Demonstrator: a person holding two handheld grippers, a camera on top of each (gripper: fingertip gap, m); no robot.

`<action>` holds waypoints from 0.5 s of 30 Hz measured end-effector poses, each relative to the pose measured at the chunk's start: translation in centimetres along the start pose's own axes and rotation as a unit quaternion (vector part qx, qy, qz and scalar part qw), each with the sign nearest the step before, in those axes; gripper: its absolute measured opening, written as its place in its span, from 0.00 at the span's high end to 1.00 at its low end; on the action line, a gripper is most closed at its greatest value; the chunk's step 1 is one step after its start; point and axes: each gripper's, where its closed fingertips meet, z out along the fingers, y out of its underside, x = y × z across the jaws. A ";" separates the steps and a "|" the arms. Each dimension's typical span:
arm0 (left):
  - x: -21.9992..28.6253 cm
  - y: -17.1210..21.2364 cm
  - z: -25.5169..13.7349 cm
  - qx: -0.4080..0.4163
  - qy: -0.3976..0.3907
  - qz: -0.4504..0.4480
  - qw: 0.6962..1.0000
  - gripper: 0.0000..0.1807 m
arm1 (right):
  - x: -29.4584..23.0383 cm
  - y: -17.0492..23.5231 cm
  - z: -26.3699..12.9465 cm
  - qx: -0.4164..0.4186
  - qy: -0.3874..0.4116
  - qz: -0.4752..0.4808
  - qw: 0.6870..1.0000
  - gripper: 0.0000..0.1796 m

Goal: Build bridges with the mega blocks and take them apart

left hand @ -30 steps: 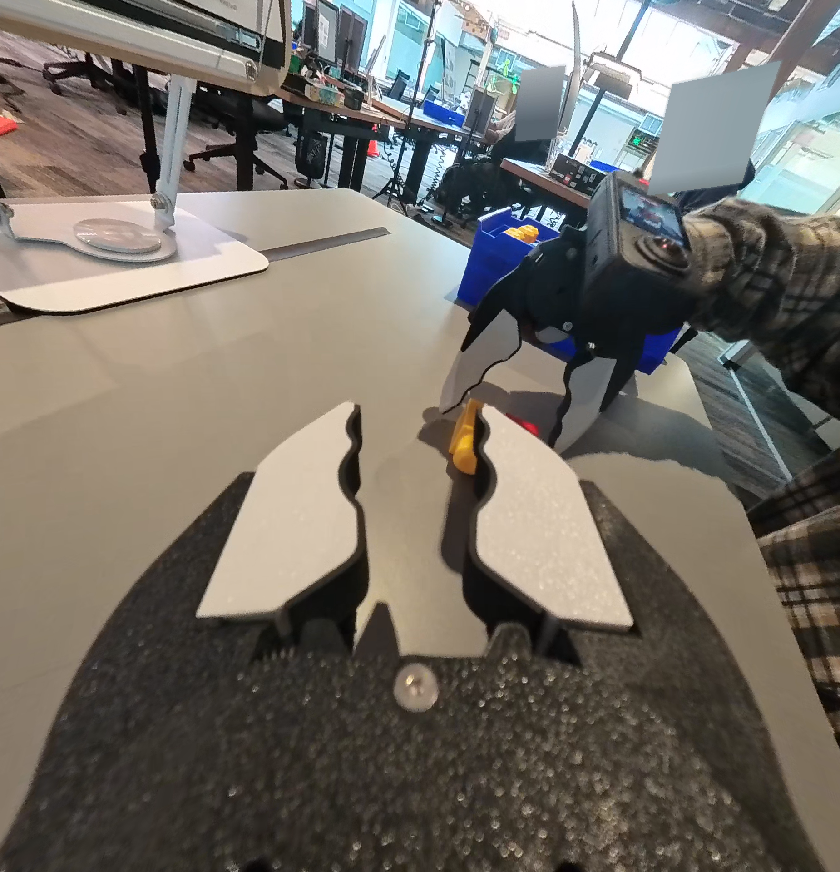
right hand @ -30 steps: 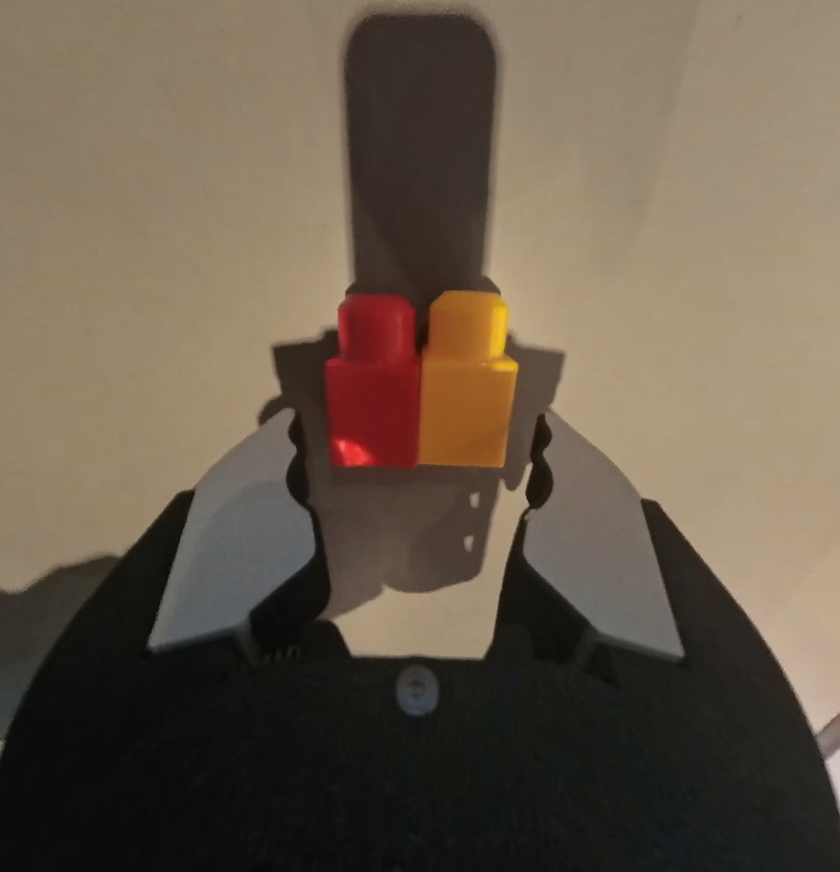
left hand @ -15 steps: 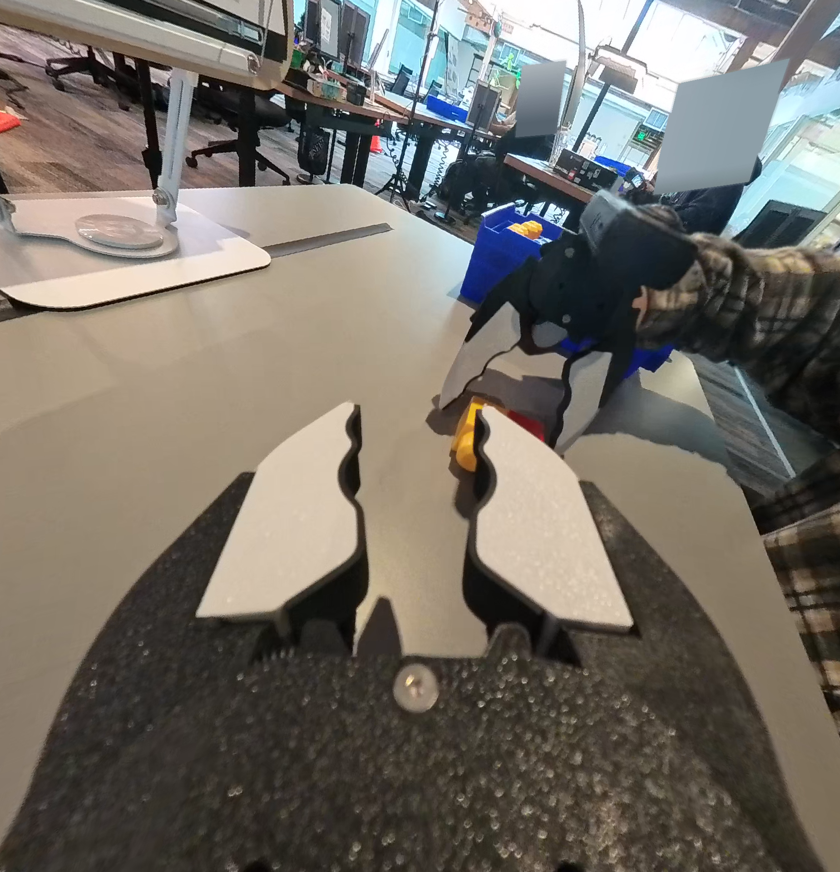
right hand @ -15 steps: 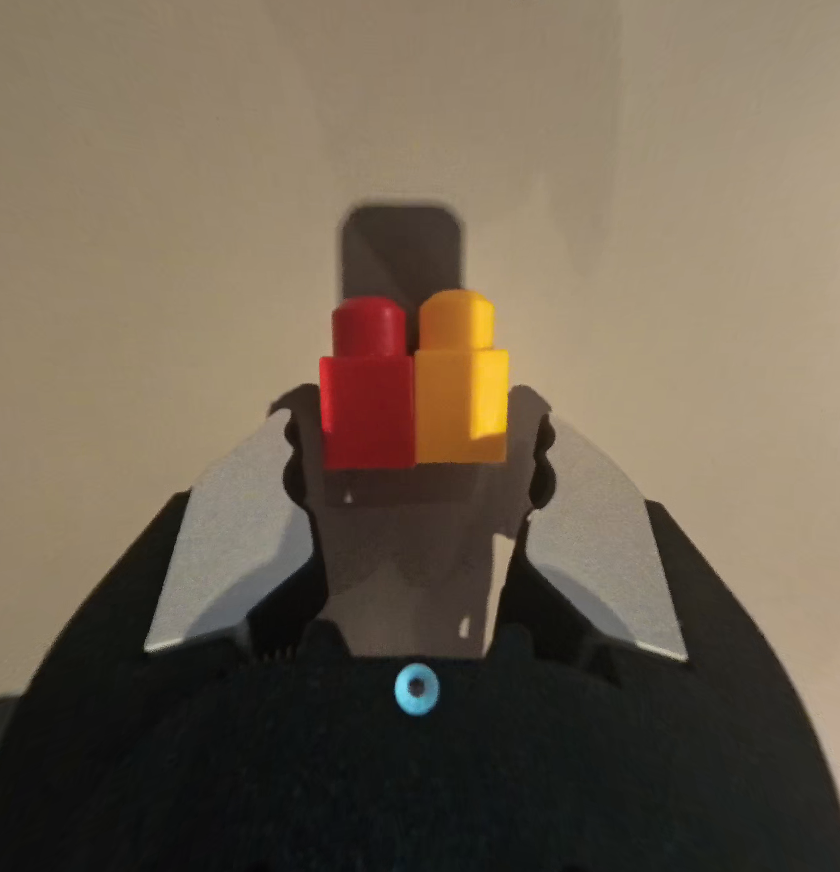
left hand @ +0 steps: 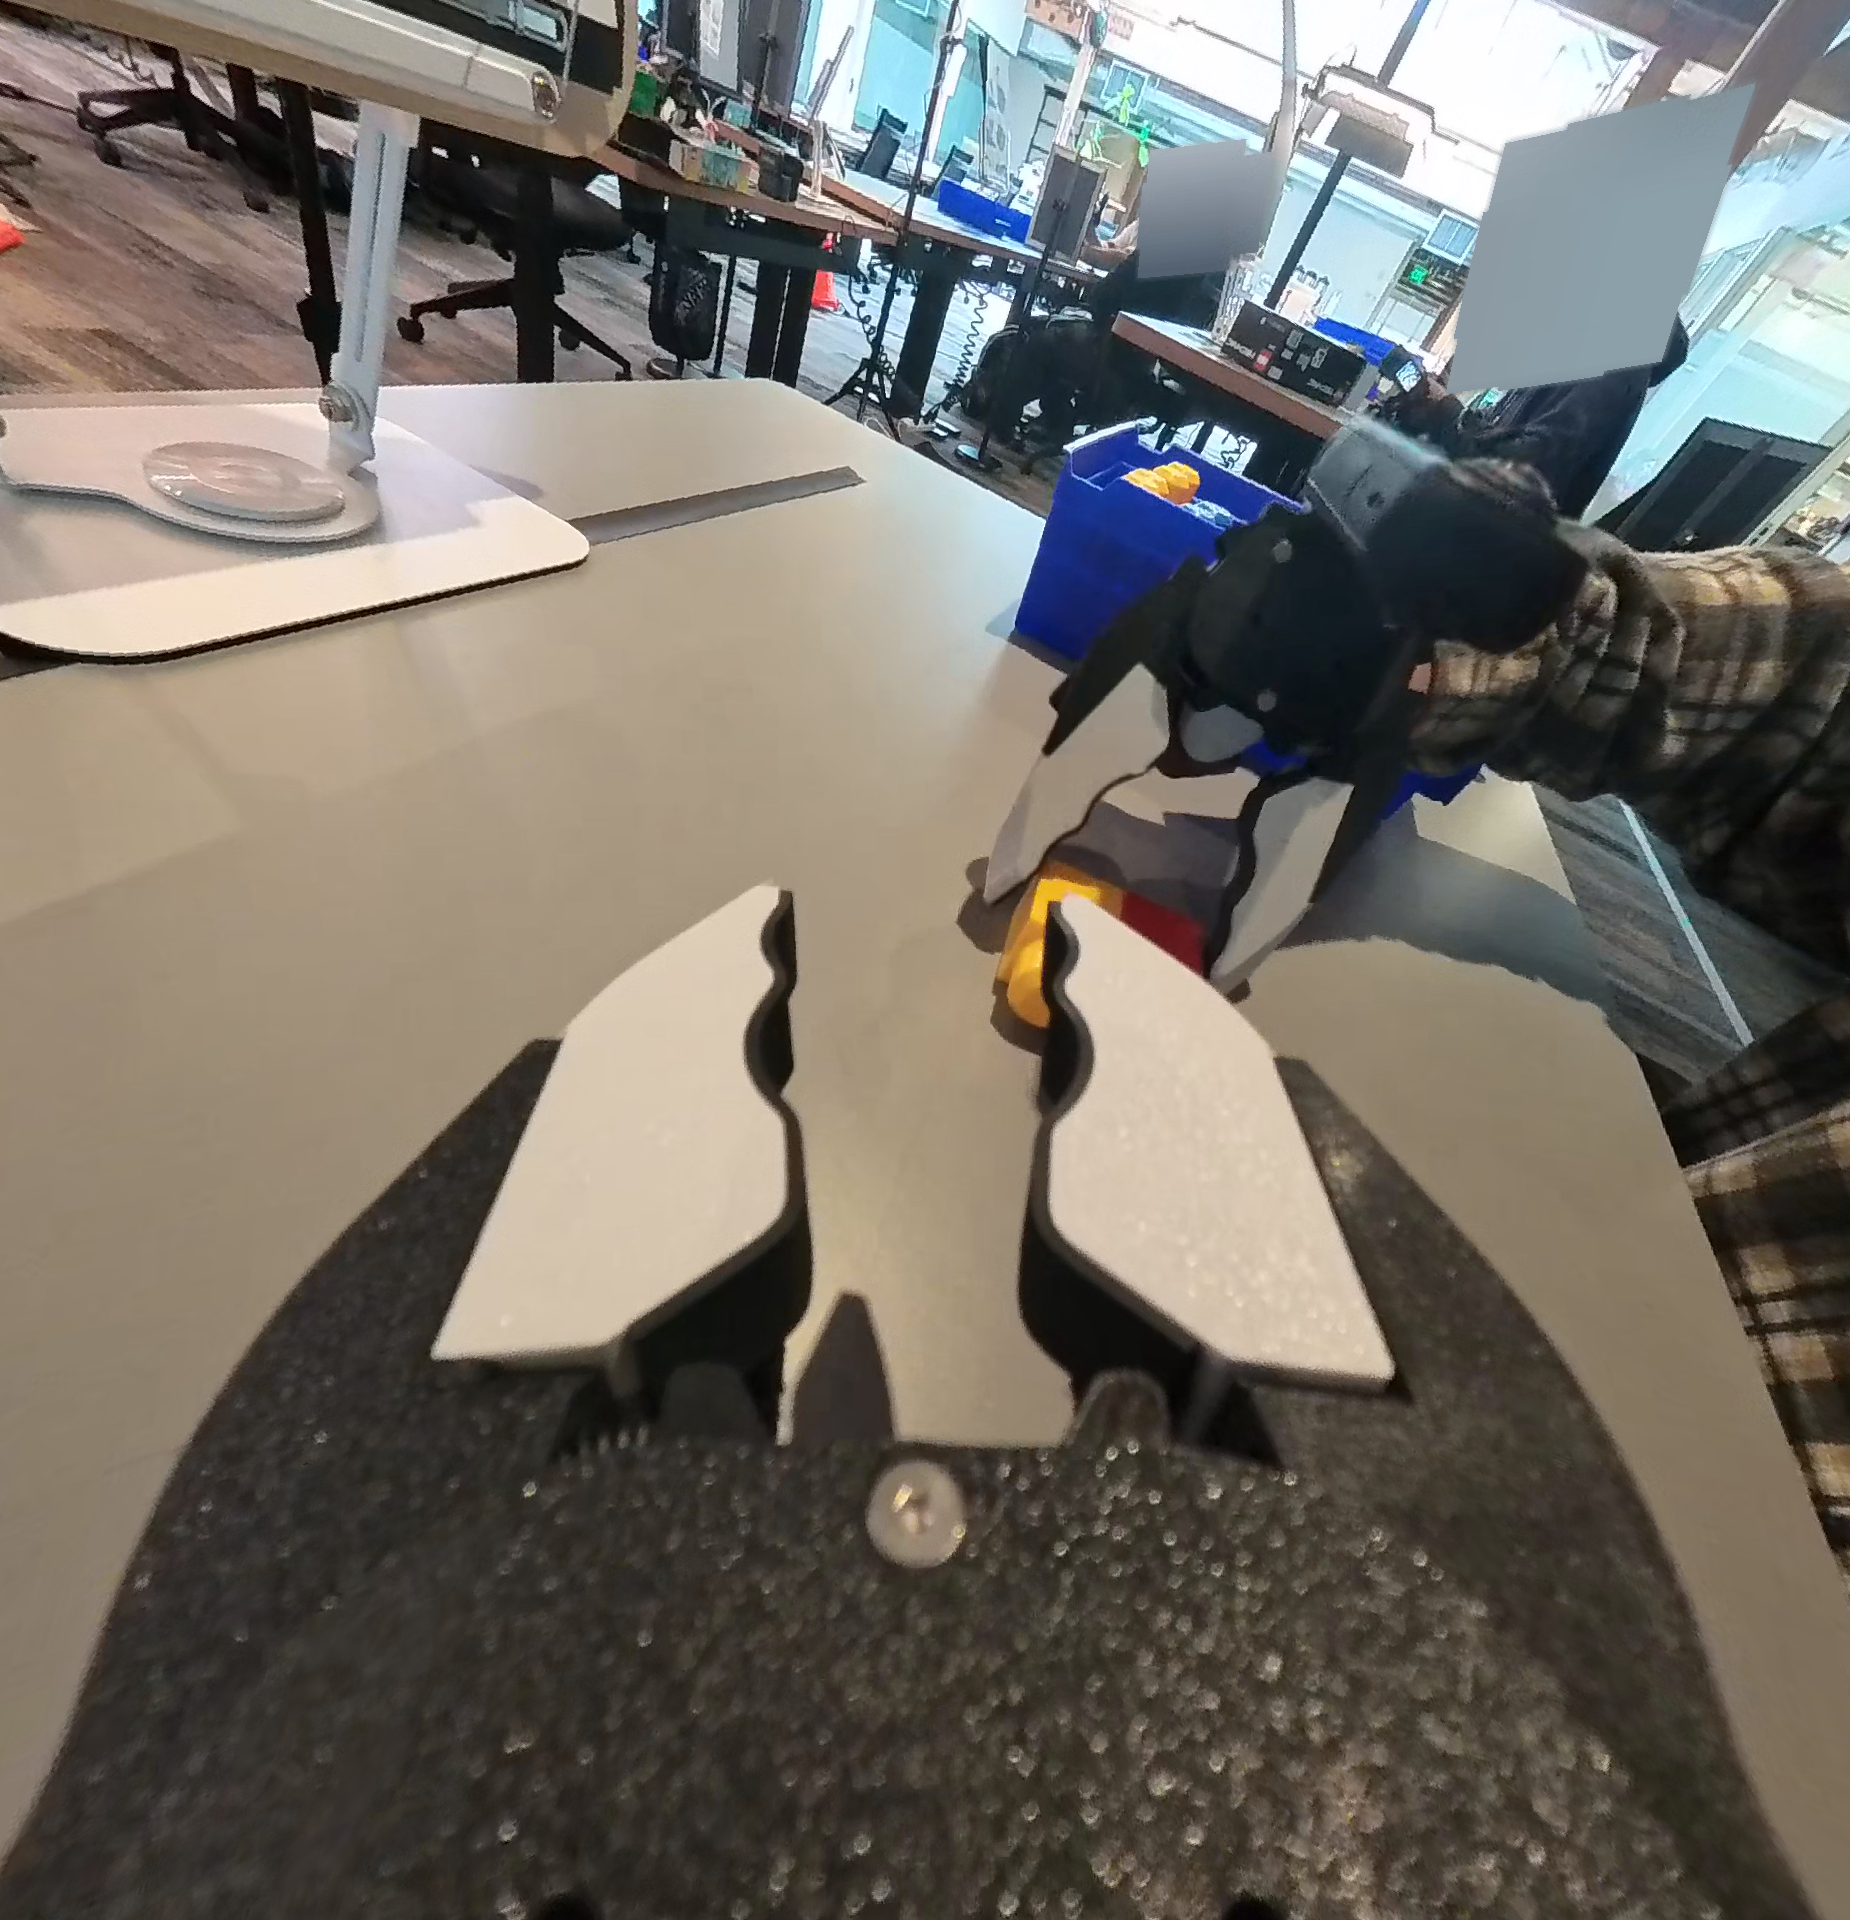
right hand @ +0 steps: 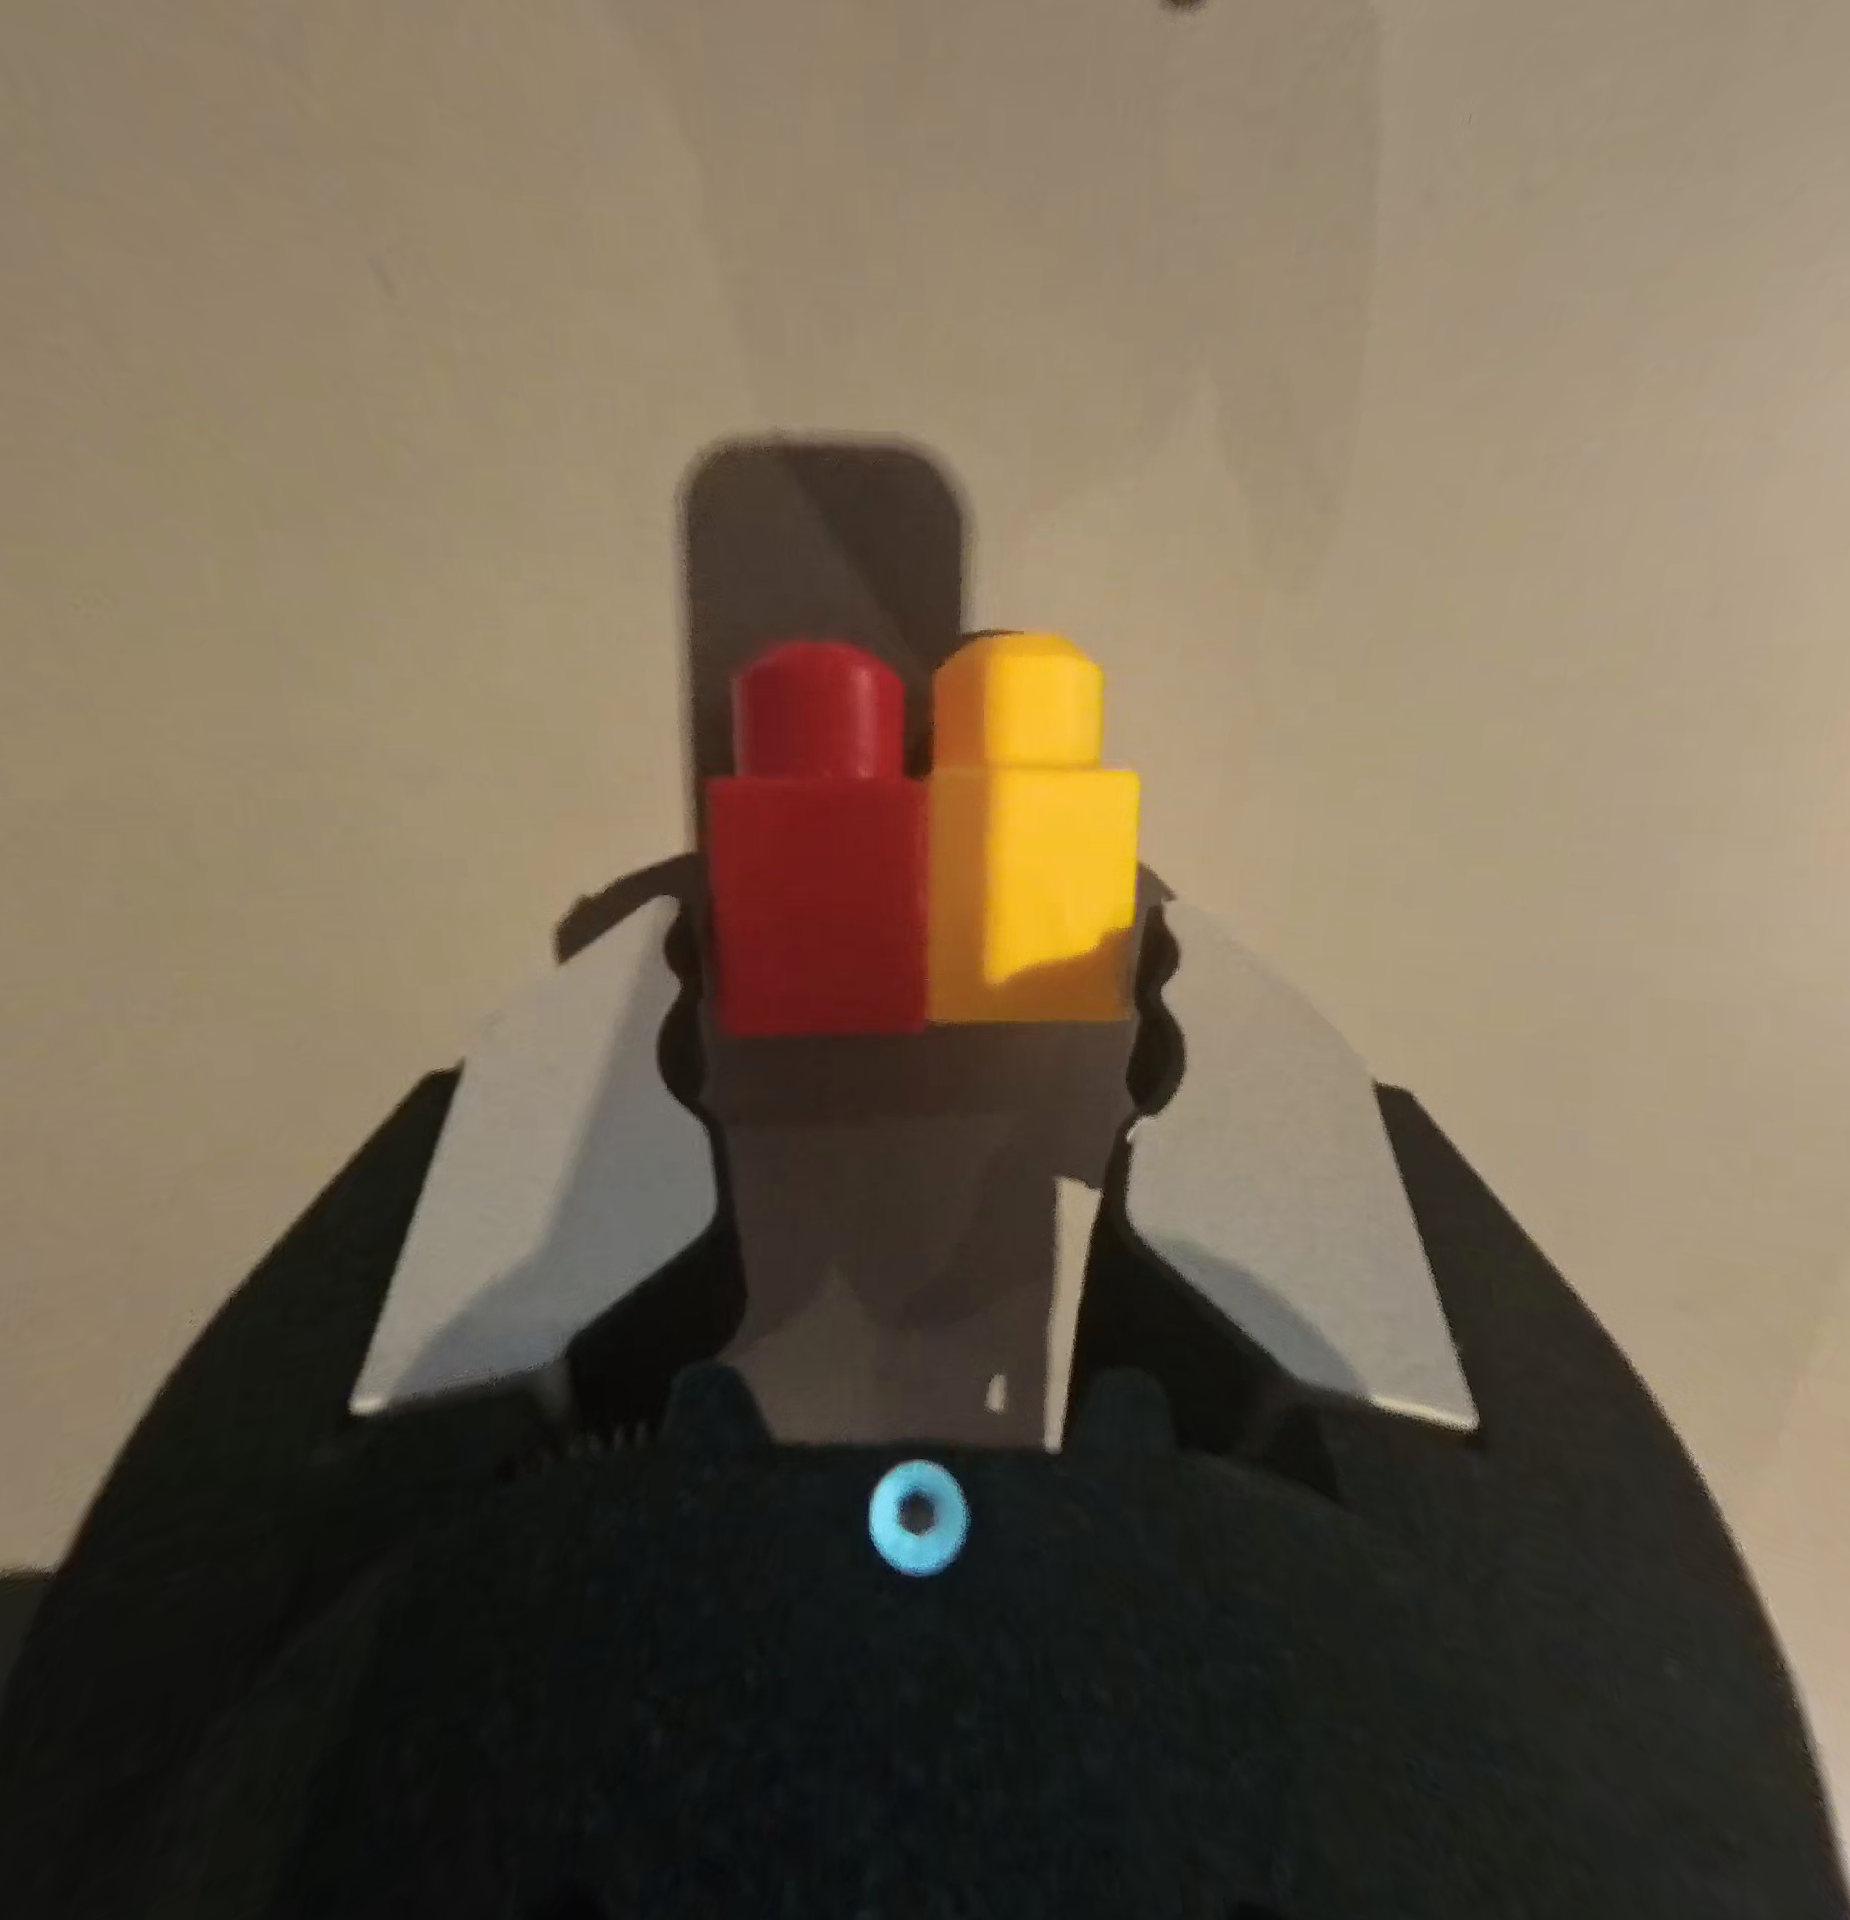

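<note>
The right gripper (right hand: 926,966) straddles the red block (right hand: 817,914) and yellow block (right hand: 1030,894), jaws spread, each fingertip just beside an outer face (whether touching, I cannot tell). The blocks lie side by side on the grey table (left hand: 485,831). Near the blocks, the left gripper (left hand: 916,971) is parted and empty. Beyond the blocks sits a blue bin (left hand: 1108,561).

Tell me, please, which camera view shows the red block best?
The right wrist view: the red block sits centred and unobstructed beside the yellow block, between the open right gripper's fingers. The left wrist view shows only a sliver of it behind a finger.
</note>
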 end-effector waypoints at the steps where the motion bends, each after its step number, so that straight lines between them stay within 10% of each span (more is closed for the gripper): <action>1: 0.0 0.0 0.0 0.000 0.000 0.001 1.000 0.75 | 0.0 0.1 0.1 -0.004 0.000 -0.002 1.000 0.57; 15: 0.1 0.0 0.1 -0.001 0.001 0.000 1.000 0.75 | -0.1 0.3 0.2 -0.028 -0.004 0.002 1.000 0.59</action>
